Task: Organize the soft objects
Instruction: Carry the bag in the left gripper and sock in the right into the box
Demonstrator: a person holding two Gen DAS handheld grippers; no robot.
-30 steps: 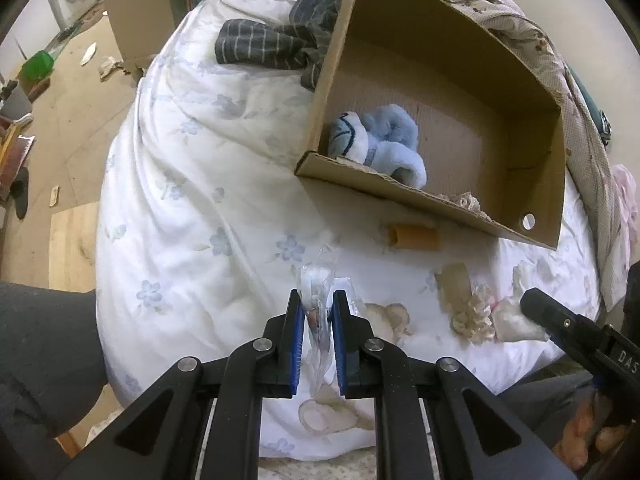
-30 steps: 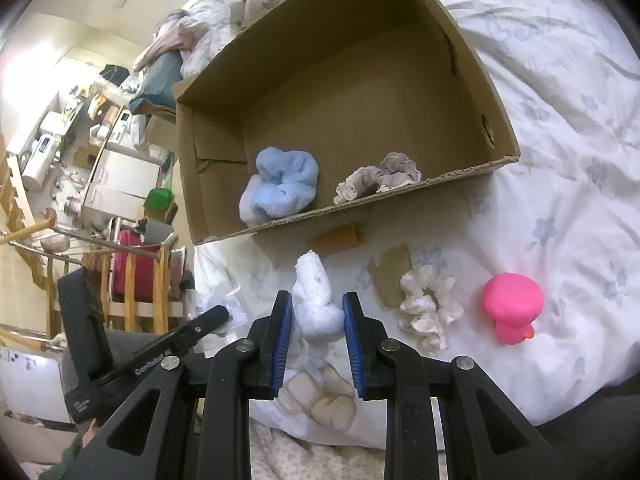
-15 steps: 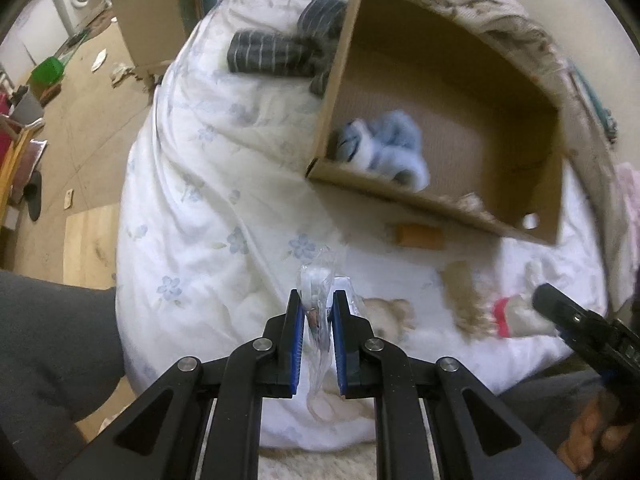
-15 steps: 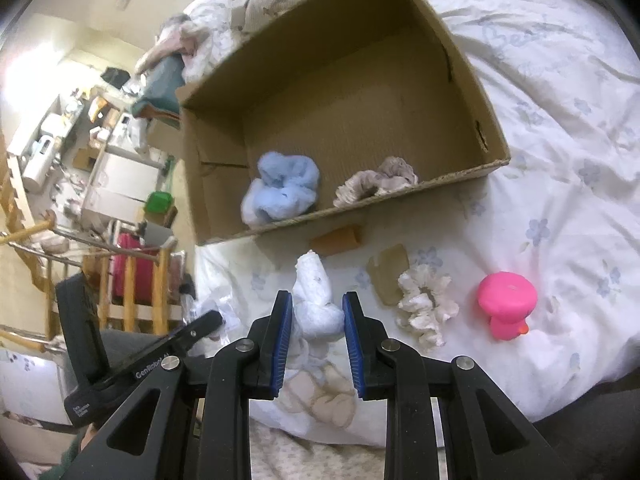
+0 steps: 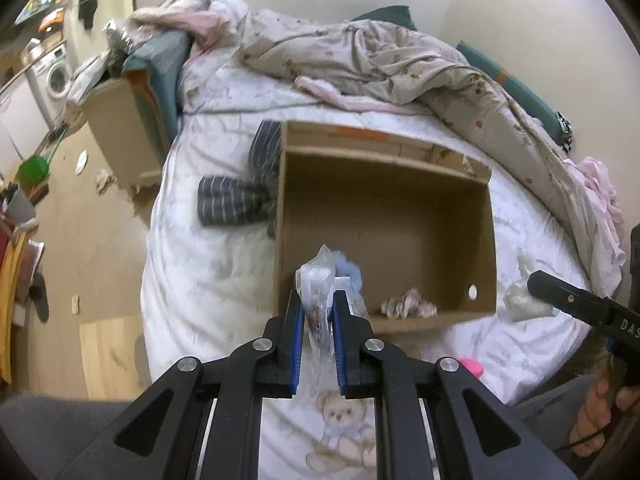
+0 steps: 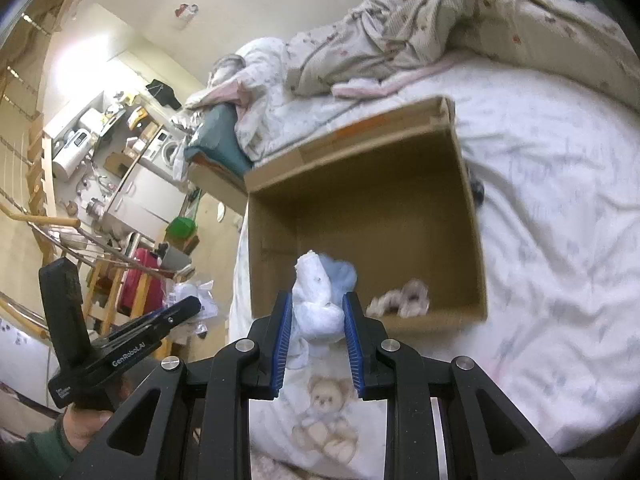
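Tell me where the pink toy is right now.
In the left wrist view, the pink toy lies on the white bedspread, low and right of centre, just in front of the cardboard box, partly hidden behind the left claw.

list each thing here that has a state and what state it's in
left hand-held gripper: shut on clear plastic packet
right hand-held gripper: shut on white cloth bundle
cardboard box: open, on bed
beige scrunchie: lying in box
striped garment: crumpled beside box

The right tool [image 6: 316, 320] grips a white cloth [image 6: 316, 300] before the cardboard box [image 6: 468, 216].
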